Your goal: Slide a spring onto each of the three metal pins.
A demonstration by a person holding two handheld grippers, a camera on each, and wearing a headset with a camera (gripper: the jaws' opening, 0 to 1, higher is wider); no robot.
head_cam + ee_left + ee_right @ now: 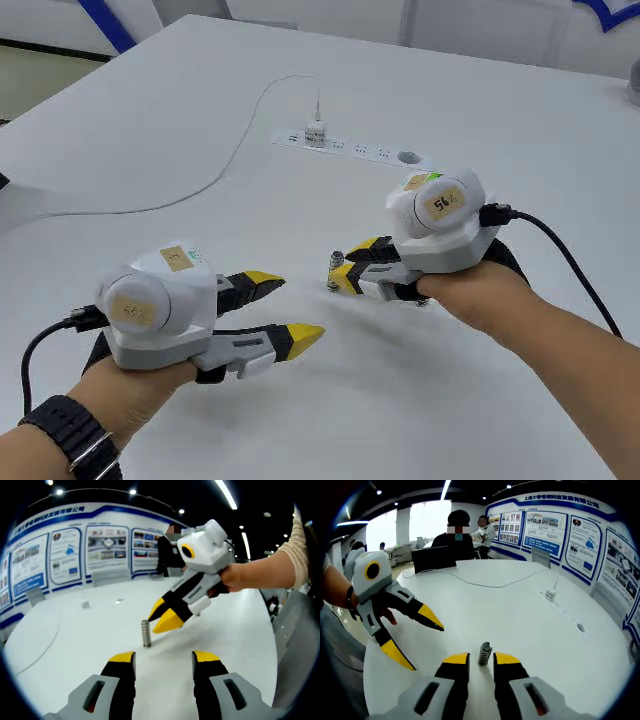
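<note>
The small grey coiled metal spring stands upright on the white counter, apparently sleeving a pin. Just behind it, the right gripper holds its fingers narrowly parted and empty, aligned to straddle it, we judge. The left gripper hangs back with fingers spread wide, leaving room. The white power strip and the counter edges lie well apart.

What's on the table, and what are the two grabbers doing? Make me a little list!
table: white
right gripper: low, jaws slightly apart
spring: upright, just beyond its tips
left gripper: jaws wide, holding nothing
power strip: far side, cable plugged in
</note>
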